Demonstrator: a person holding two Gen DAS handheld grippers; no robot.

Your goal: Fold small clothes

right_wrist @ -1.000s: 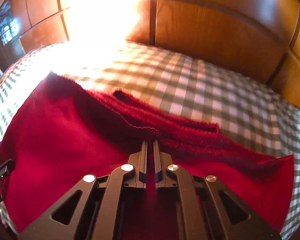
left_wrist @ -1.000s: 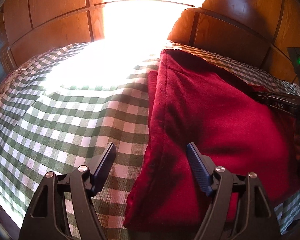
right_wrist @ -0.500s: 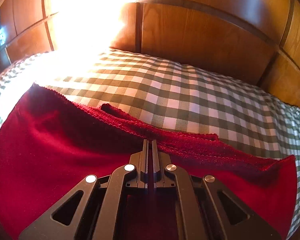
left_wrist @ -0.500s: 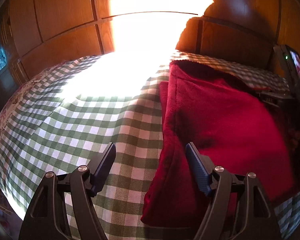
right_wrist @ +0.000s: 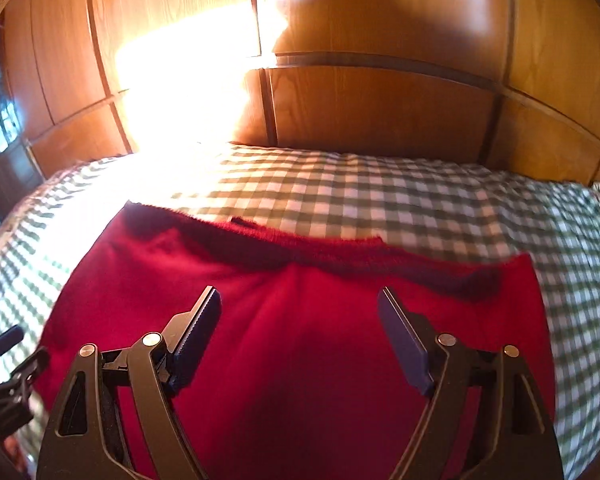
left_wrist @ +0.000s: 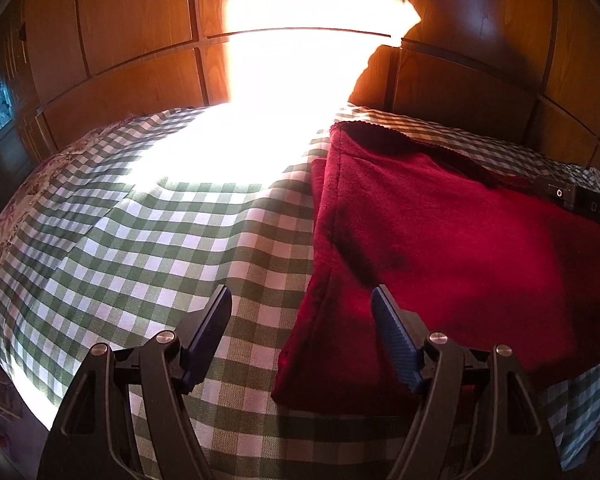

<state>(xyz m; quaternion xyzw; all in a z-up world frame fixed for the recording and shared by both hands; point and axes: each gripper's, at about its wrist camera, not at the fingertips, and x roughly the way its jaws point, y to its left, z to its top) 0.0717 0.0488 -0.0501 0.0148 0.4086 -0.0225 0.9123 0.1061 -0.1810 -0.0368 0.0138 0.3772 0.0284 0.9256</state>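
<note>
A dark red fleece garment [left_wrist: 452,248] lies folded flat on a green-and-white checked bedspread [left_wrist: 148,240]. My left gripper [left_wrist: 302,300] is open and empty above the garment's left edge. In the right wrist view the same garment [right_wrist: 300,320] fills the lower middle, with its far edge forming a dark ridge. My right gripper [right_wrist: 300,304] is open and empty just above the cloth. The right gripper's body [left_wrist: 580,200] shows at the right edge of the left wrist view.
Wooden panelled headboard and wall [right_wrist: 380,112] stand behind the bed. A strong patch of sunlight [left_wrist: 260,128] washes out the far bedspread. The left gripper's frame [right_wrist: 4,380] shows at the lower left of the right wrist view.
My right gripper was shut on the red garment's folded edge; it has opened, let the cloth go and pulled back. The left gripper has drawn back and to the left, staying open.
</note>
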